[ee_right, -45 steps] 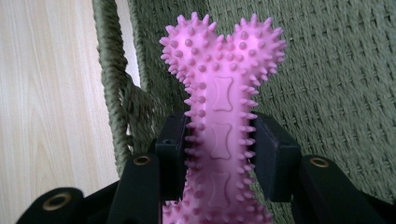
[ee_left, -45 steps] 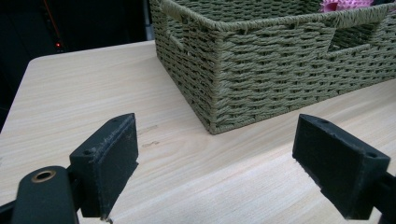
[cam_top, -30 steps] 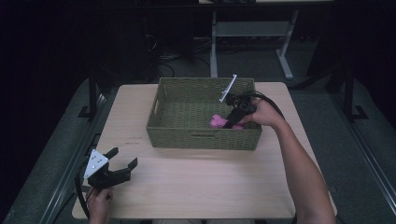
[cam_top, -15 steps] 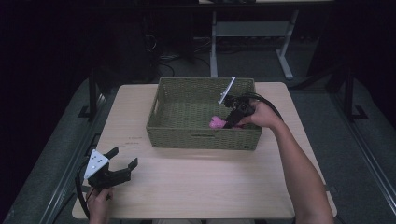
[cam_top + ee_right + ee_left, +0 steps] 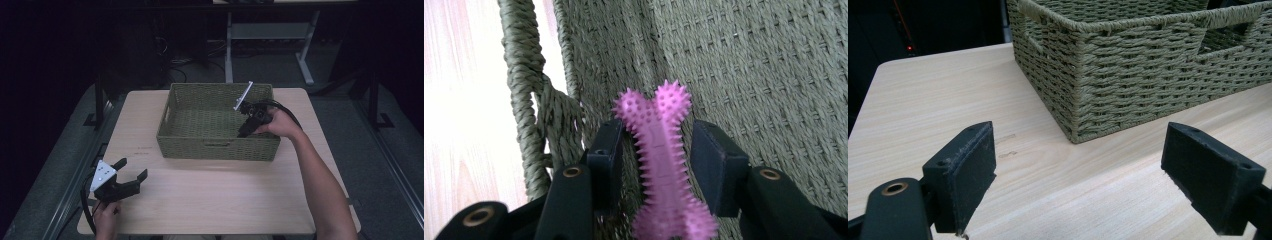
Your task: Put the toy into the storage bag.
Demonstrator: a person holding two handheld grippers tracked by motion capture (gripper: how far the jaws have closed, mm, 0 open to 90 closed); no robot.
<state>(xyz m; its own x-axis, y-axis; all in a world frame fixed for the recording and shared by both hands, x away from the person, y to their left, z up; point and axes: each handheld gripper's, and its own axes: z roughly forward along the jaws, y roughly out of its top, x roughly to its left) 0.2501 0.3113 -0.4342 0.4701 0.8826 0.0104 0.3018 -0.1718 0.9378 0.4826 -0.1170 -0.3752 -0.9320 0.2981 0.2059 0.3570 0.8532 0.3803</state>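
Observation:
A pink spiky bone-shaped toy [image 5: 658, 150] stands upright between the jaws of my right gripper [image 5: 656, 131], which is shut on it. That gripper [image 5: 243, 132] reaches down inside the olive woven basket [image 5: 220, 86], close to its near right corner, and the basket's wall [image 5: 749, 65] lies just behind the toy. My left gripper [image 5: 133, 168] rests open over the table's near left corner with nothing between its jaws. In the left gripper view, its jaws [image 5: 1078, 165] point at the basket's corner [image 5: 1078, 100] from a short way off.
The basket sits on the far half of a light wooden table [image 5: 225, 200]. A white-legged desk frame [image 5: 230, 45] and cables stand on the dark floor beyond the table. The right forearm [image 5: 320, 175] crosses the table's right side.
My right gripper has dropped lower into the basket with the pink toy, which the high view has lost behind the near wall. The left gripper has stayed still.

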